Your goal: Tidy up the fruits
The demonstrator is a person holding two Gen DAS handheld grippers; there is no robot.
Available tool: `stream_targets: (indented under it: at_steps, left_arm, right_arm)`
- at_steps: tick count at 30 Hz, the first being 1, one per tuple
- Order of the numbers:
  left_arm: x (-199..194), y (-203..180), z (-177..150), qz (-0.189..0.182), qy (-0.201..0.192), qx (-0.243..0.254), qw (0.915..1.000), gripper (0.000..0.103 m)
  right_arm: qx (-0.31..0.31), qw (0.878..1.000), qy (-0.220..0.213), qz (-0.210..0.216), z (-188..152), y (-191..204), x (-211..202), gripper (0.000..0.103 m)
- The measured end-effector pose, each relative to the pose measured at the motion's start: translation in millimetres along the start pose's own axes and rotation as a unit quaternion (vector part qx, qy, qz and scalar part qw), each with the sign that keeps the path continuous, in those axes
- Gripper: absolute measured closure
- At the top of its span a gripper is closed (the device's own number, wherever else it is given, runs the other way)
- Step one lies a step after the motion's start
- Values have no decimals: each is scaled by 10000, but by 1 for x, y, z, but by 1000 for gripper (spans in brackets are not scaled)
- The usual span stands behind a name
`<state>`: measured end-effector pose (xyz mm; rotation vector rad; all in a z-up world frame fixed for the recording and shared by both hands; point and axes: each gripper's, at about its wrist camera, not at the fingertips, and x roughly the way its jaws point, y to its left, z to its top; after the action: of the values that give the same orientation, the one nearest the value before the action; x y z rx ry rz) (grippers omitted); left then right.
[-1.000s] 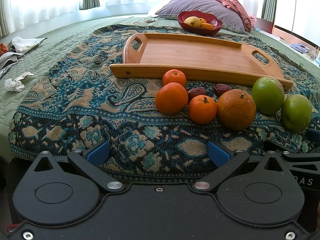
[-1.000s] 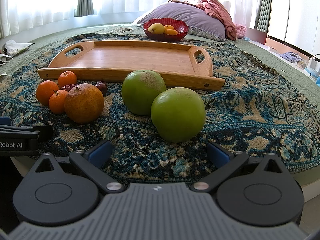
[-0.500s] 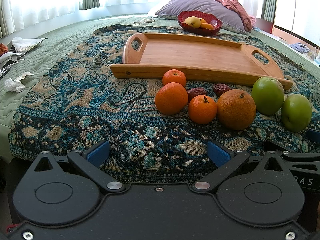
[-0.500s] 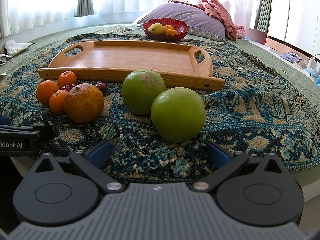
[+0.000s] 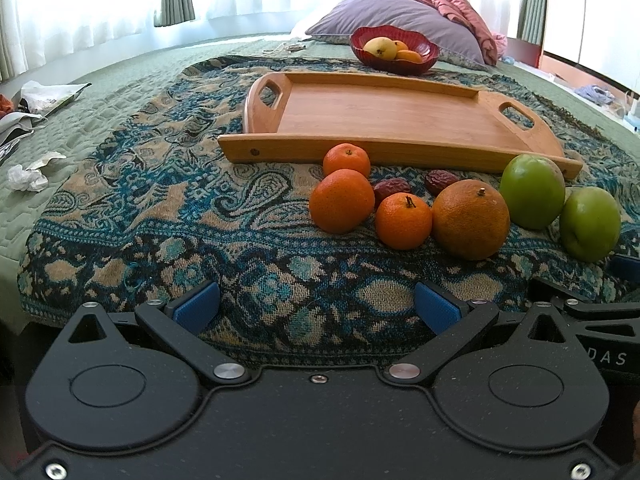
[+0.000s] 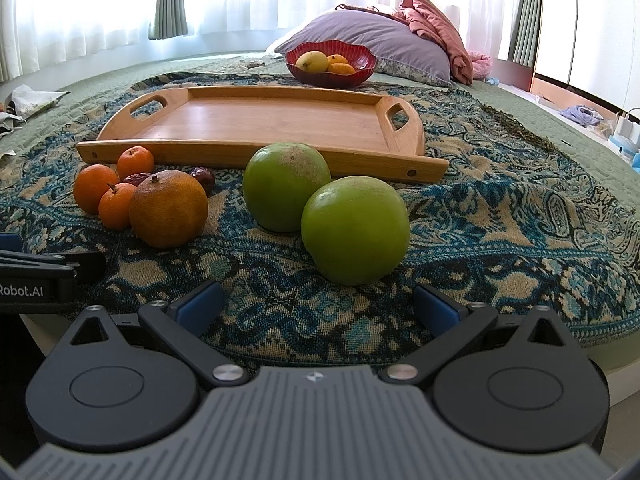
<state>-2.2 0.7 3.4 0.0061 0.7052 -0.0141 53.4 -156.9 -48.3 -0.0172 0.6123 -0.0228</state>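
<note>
An empty wooden tray (image 5: pixel 384 112) (image 6: pixel 256 124) lies on a patterned blanket. In front of it sit three small oranges (image 5: pixel 342 200), a big orange (image 5: pixel 470 220) (image 6: pixel 168 208), two dark dates (image 5: pixel 392 188) and two green fruits (image 5: pixel 532 192) (image 6: pixel 354 230). My left gripper (image 5: pixel 318 306) is open and empty, low at the blanket's near edge, in front of the oranges. My right gripper (image 6: pixel 316 306) is open and empty, just short of the nearer green fruit. The left gripper's side shows at the left of the right wrist view (image 6: pixel 36 280).
A red bowl (image 5: pixel 394 50) (image 6: pixel 332 64) with yellow and orange fruit stands behind the tray, before a grey pillow (image 6: pixel 368 44). Crumpled paper and bags (image 5: pixel 28 176) lie on the green bedspread at the left. The bed's edge runs just under both grippers.
</note>
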Motion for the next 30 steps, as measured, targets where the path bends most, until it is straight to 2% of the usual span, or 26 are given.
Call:
stream_targets:
  at_steps: [6, 12, 19, 23, 30]
  left_arm:
    - [-1, -7, -1, 157, -46, 85, 9998, 0]
    - [-5, -10, 4, 206, 18, -85, 9997, 0]
    - [-13, -14, 4, -90, -264, -236, 9993, 3]
    - [-15, -20, 9, -306, -403, -212, 9985, 5]
    - [-10, -27, 16, -523, -523, -146, 9972, 16]
  right_arm:
    - [-27, 10000, -21, -27, 1, 0, -2, 0]
    - [78, 9998, -150, -39, 3, -1, -10, 0]
    - [-77, 9973, -694, -232, 7, -3, -24, 0]
    - [52, 9961, -795, -371, 14, -11, -23, 2]
    - [146, 9956, -799, -457, 20, -20, -12, 10]
